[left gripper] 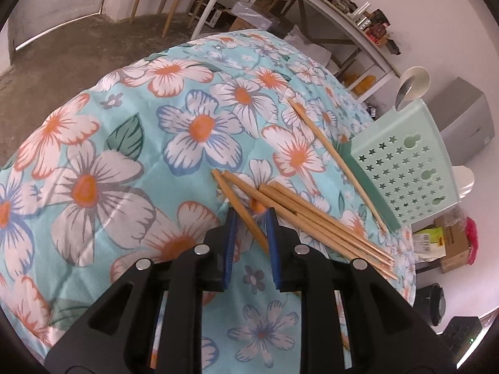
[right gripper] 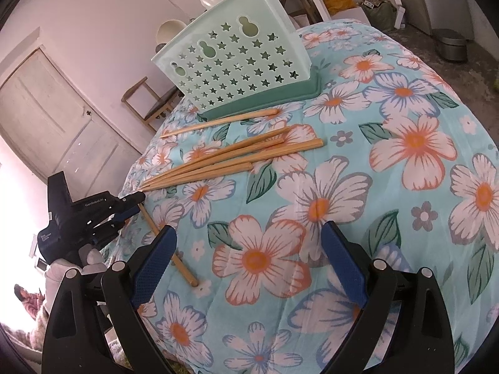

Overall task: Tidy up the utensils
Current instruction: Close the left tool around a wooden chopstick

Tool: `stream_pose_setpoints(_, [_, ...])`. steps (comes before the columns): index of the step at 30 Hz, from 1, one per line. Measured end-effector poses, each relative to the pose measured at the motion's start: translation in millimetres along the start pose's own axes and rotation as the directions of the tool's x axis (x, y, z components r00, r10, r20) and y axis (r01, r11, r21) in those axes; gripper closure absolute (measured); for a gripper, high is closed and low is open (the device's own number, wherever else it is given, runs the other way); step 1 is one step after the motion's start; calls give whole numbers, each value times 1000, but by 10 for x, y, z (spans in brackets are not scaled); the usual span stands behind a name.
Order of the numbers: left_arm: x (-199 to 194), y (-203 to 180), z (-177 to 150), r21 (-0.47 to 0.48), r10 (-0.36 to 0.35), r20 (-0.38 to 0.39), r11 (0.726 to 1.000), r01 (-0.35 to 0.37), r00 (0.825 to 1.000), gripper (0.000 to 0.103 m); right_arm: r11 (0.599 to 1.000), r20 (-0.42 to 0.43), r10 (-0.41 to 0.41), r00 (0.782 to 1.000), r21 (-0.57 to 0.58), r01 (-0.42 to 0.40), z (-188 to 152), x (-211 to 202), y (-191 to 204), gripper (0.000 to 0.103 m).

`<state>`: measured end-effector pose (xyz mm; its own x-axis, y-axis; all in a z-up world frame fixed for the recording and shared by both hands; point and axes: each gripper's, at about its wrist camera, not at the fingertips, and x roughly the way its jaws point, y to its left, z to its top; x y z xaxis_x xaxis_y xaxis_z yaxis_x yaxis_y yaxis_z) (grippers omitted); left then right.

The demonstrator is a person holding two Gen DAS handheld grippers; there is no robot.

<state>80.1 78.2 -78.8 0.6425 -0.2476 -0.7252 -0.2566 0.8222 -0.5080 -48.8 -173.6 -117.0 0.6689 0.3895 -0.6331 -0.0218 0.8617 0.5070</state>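
Left gripper (left gripper: 251,215) jaws apparently clench one chopstick (left gripper: 241,210); right gripper (right gripper: 248,233) released. Five chopsticks (right gripper: 237,152) remain at holder's (right gripper: 237,62) 6 o'clock.

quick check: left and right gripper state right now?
Left gripper: shut on a single chopstick, lying apart from the pile on the floral cloth.
Right gripper: open, nothing between the fingers, hovering over the cloth.
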Motion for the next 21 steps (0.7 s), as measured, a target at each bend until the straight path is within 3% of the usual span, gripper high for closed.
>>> stream_pose_setpoints(9, [-16,-42,-16,37,26,16,999,-26,1000,84,997,-20,-70,997,-16,70,-55,4,104,6])
stream_pose_setpoints(13, [-21,4,20,27,2,-9,1000,-1,1000,85,995,-29,-104,994,4,104,-50,28,125,6])
stream_pose_setpoints(21, [-37,81,27,52,-65,-30,996,66,997,84,975,-67,-211,975,-92,204,-89,103,277,7])
